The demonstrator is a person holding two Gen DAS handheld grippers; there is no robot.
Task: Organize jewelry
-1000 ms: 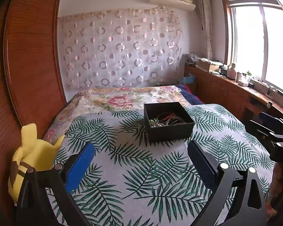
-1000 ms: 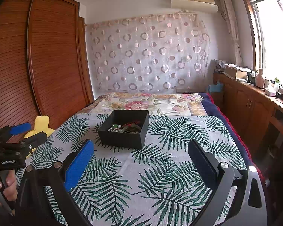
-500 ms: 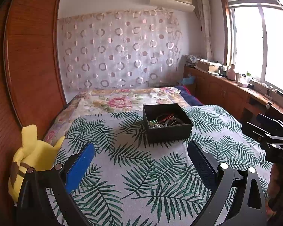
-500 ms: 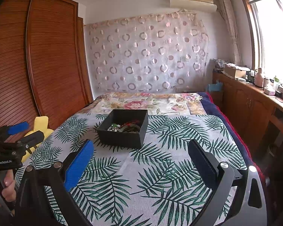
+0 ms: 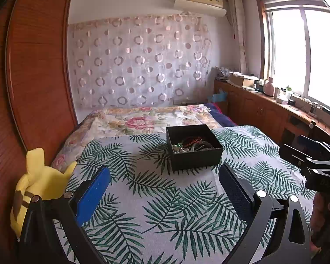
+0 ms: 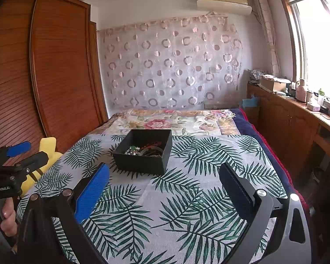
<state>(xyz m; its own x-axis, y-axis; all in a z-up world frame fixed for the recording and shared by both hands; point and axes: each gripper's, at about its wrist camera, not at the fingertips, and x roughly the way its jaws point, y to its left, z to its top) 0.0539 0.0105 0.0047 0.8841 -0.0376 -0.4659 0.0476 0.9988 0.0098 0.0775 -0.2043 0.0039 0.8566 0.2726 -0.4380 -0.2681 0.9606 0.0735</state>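
Left gripper [image 5: 164, 182]: black angular frame, one finger [image 5: 92, 194] faced with a blue pad, the other with a dark ribbed pad; round silver screw heads on each arm. Right gripper [image 6: 164, 181]: same build, same blue and dark pads. In the right wrist view, at 9 o'clock, the left unit's body carries small white lettering

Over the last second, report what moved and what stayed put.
Little has changed. In the left wrist view the right gripper has edged a bit further in from the right edge. Both grippers stay wide open and empty; the left gripper has not closed. Nothing was grasped or released. The black box sits in the same spot on the leaf-print cover with the jewelry inside, untouched. The yellow plush has not moved.
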